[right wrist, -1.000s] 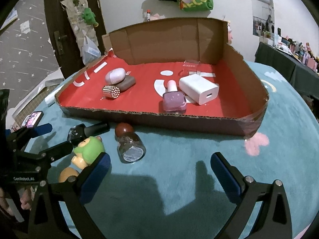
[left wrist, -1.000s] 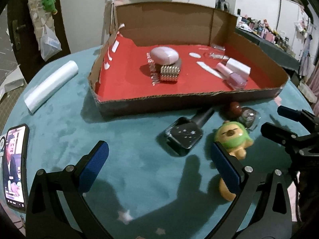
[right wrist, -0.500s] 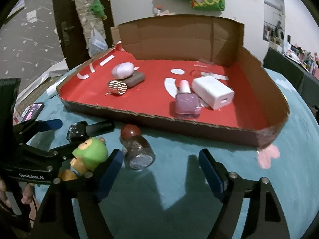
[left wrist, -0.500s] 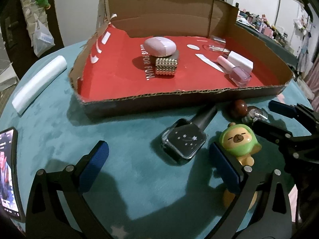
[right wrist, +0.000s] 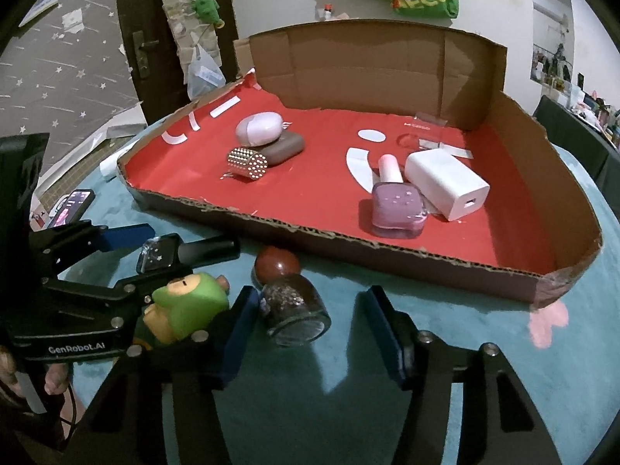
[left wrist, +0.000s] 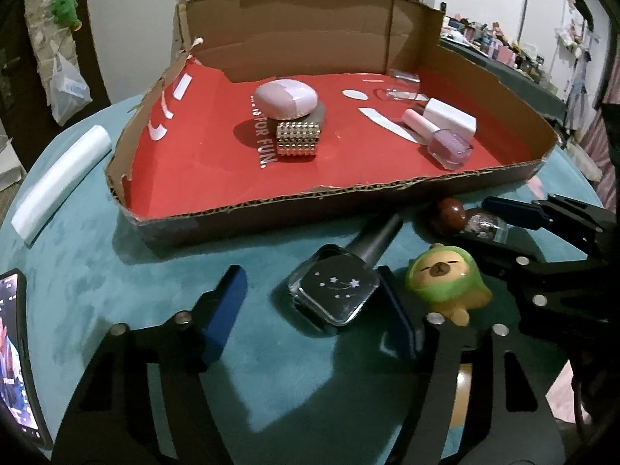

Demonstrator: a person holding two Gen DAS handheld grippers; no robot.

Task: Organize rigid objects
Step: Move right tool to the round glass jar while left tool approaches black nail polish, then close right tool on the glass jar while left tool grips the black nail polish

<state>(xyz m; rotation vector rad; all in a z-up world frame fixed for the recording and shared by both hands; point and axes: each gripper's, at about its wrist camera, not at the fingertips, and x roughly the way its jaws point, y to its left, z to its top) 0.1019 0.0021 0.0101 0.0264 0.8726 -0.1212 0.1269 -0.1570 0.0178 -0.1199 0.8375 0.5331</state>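
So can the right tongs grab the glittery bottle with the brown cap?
Probably yes. The glittery bottle lies between the closing right tongs; nothing blocks it, though the green toy sits close beside the left pad.

left tongs (left wrist: 314,310) narrowed around star bottle (left wrist: 334,292) | right tongs (right wrist: 314,325) narrowed around glitter bottle (right wrist: 295,306)

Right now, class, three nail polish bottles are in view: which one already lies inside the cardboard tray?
The pink nail polish bottle, lying beside the white charger on the tray's red floor. The black starred bottle and the glittery dark bottle lie outside, on the teal cloth.
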